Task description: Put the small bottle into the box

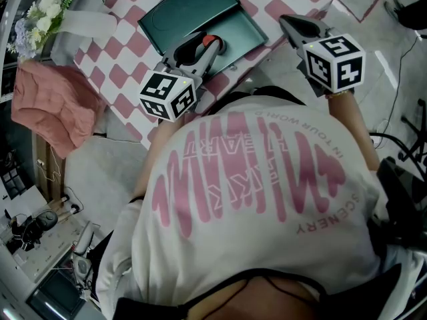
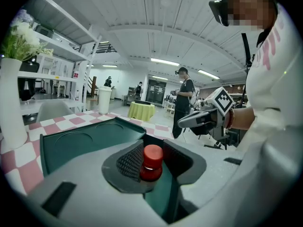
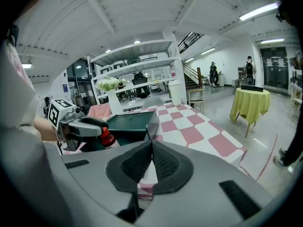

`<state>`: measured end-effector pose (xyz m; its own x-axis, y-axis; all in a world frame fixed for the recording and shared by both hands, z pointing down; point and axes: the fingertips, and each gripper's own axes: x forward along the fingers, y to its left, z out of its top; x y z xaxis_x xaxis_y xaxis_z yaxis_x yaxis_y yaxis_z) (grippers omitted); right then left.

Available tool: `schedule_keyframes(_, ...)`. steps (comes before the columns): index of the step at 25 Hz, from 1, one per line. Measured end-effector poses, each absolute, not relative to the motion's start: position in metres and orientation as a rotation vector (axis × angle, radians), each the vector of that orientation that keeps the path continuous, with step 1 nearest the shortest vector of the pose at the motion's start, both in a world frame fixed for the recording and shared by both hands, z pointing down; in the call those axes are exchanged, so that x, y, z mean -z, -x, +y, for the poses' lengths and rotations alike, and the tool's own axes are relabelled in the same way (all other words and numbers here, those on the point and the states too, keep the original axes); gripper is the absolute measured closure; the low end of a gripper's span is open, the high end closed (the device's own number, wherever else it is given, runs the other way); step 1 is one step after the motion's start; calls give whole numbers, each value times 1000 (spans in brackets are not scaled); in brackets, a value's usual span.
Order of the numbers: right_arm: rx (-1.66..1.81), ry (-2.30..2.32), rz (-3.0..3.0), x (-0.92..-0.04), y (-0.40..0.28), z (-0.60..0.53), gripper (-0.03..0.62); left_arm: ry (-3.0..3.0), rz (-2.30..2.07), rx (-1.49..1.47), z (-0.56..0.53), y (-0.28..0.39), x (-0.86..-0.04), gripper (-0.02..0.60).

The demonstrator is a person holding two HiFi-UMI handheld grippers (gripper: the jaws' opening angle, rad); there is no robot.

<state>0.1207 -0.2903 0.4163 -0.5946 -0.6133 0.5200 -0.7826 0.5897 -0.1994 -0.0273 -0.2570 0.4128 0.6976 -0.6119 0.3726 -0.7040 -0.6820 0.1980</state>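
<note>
A pink-checked table (image 1: 115, 72) carries an open dark-green box (image 1: 190, 9) and a white flower vase (image 1: 90, 23).

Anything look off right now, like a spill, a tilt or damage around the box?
Nothing stands out. The small bottle looks upright between the left gripper's jaws, over the open green box. Its red cap is on, and no spill or damage shows.
</note>
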Motion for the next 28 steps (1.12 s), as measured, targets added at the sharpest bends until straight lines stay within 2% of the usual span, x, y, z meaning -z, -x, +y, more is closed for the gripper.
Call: schedule_keyframes(28,-582,-1106,-2416,-420,-121,-292,588,-2606,-934,-357,-252,21,-416,453)
